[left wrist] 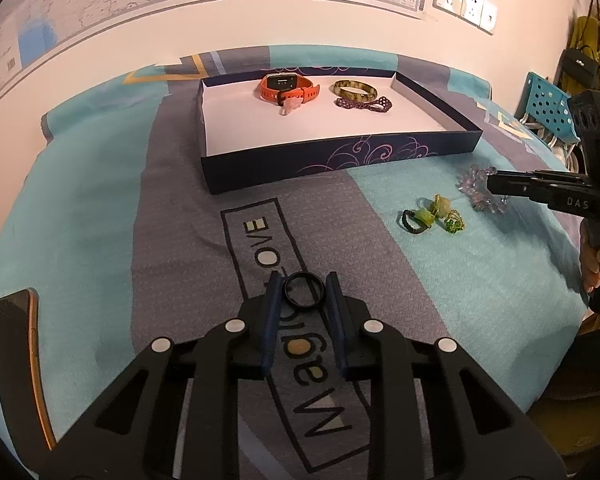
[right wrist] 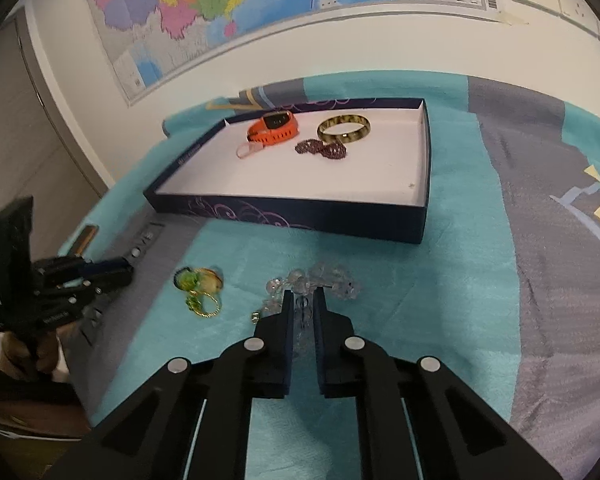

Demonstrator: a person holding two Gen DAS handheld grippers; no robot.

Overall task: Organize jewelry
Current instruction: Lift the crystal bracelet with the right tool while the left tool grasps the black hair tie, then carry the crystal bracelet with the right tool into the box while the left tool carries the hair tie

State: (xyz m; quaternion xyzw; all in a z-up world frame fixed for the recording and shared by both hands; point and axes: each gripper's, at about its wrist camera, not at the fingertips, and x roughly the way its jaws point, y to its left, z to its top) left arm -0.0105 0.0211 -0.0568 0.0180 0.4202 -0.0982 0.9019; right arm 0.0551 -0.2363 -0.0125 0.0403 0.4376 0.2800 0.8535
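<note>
Left gripper (left wrist: 303, 285): fingers pinching black ring (left wrist: 302, 290) at tips, ring on grey stripe of bedspread (left wrist: 80, 240). Right gripper (right wrist: 303, 302): fingers closed on clear bead bracelet (right wrist: 320, 278), beads fanning past tips. Green rings (right wrist: 198, 286) just left, untouched. Box (right wrist: 292, 216) beyond.

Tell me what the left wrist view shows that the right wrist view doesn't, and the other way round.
Only the left wrist view shows the black ring between the left gripper fingers. Only the right wrist view shows the right gripper closed on the clear bead bracelet from above, plus a grey door at left. Both show the navy box holding the orange watch, the mottled bangle and the purple bead strand, and the green pieces on the blanket.
</note>
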